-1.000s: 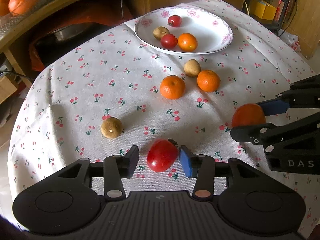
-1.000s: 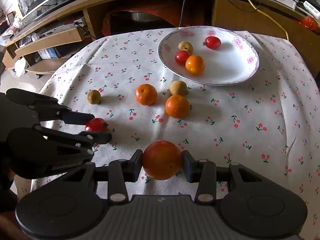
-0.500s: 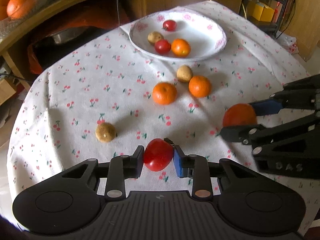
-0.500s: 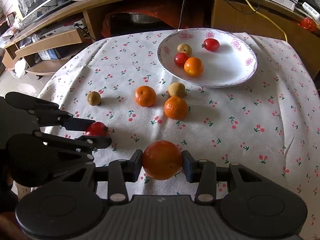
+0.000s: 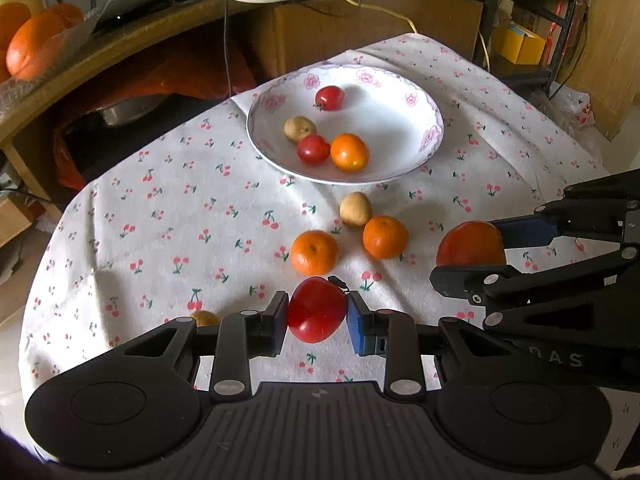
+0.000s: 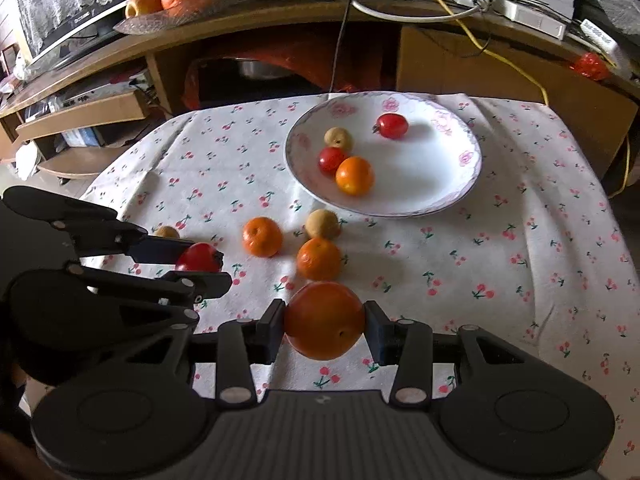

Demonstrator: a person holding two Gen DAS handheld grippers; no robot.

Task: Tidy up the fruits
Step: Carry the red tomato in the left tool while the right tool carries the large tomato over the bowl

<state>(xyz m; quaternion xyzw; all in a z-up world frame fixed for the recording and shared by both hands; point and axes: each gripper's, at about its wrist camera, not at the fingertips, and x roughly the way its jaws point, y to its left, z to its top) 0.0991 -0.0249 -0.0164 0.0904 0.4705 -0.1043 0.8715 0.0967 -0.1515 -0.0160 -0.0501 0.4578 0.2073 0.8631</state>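
Tomato (image 5: 317, 309) pinched in left tool (image 5: 317, 316), orange (image 6: 324, 321) pinched in right tool (image 6: 324, 326); both clear of tabletop (image 5: 120, 208) at lower centre, likely bound for plate (image 5: 434, 128) upper centre, where sorted fruit gathers.

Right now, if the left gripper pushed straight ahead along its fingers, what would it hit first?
Probably the nearer mandarin on the tablecloth, straight beyond the red tomato that the left gripper holds. Depth is hard to judge; it might meet cloth first.
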